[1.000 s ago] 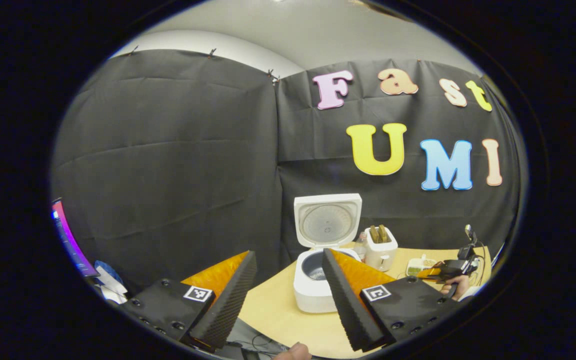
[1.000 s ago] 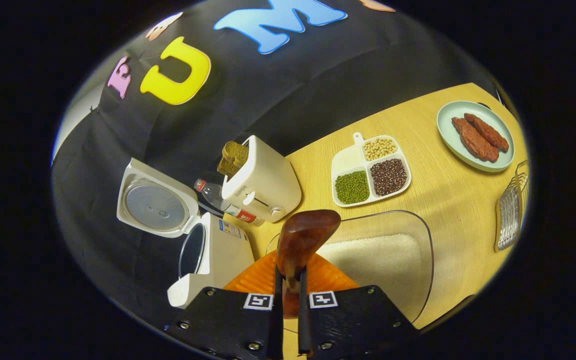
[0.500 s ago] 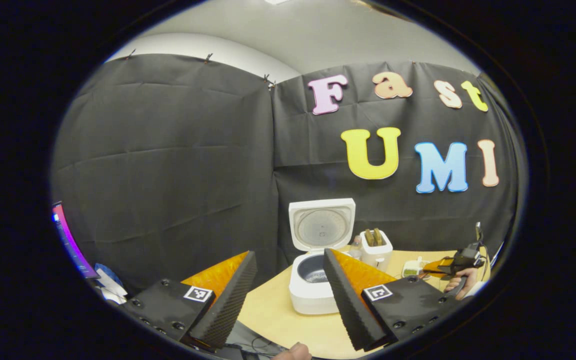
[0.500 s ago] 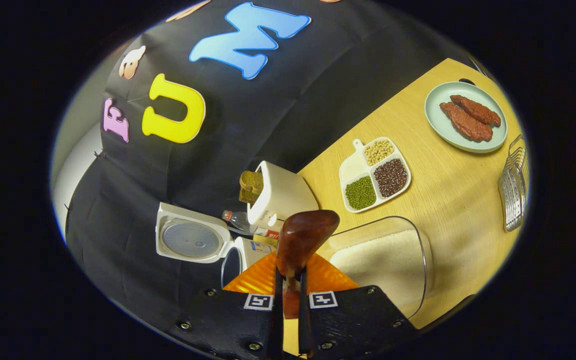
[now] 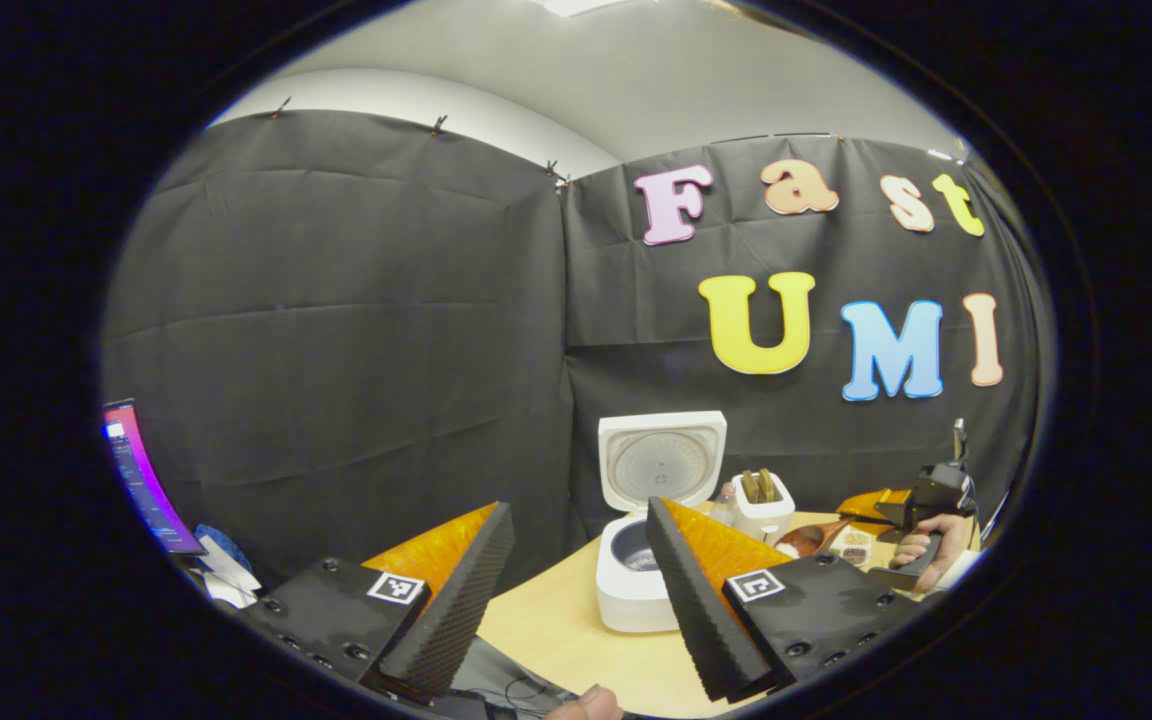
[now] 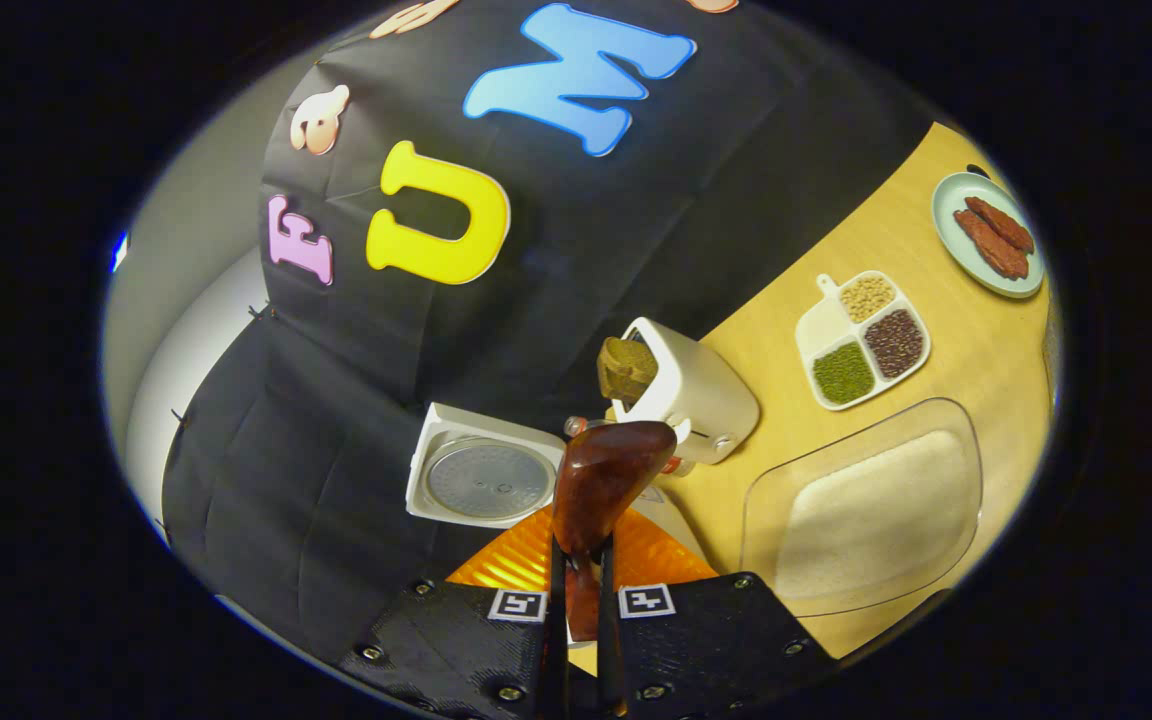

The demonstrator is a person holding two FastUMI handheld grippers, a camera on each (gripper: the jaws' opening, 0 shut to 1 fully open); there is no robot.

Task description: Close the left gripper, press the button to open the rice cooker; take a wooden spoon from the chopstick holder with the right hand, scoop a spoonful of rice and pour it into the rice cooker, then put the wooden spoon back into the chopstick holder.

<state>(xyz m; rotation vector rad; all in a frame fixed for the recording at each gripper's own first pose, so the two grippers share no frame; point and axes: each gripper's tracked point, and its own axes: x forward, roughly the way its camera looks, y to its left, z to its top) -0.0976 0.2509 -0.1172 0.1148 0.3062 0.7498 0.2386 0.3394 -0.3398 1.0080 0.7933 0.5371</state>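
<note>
Right gripper (image 6: 576,600) pinches the wooden spoon (image 6: 601,480) near the open rice cooker (image 6: 486,480); tilting risks spilling rice on the bench (image 6: 886,250); left gripper (image 5: 576,590) gapes empty.

Right gripper (image 6: 576,640) clamps wooden spoon (image 6: 601,480) handle, fingers nearly together, bowl pointing forward. Rice cooker (image 6: 484,480) beyond spoon, lid raised. Toaster (image 6: 701,395) holding bread just right of cooker. Clear rice tray (image 6: 871,510) lower right on table (image 6: 896,250). Divided bean dish (image 6: 864,338) farther back; plate (image 6: 986,250) at far right.

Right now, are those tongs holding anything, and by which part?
The right tongs grip a wooden spoon by its handle. The left tongs are open, holding nothing.
</note>
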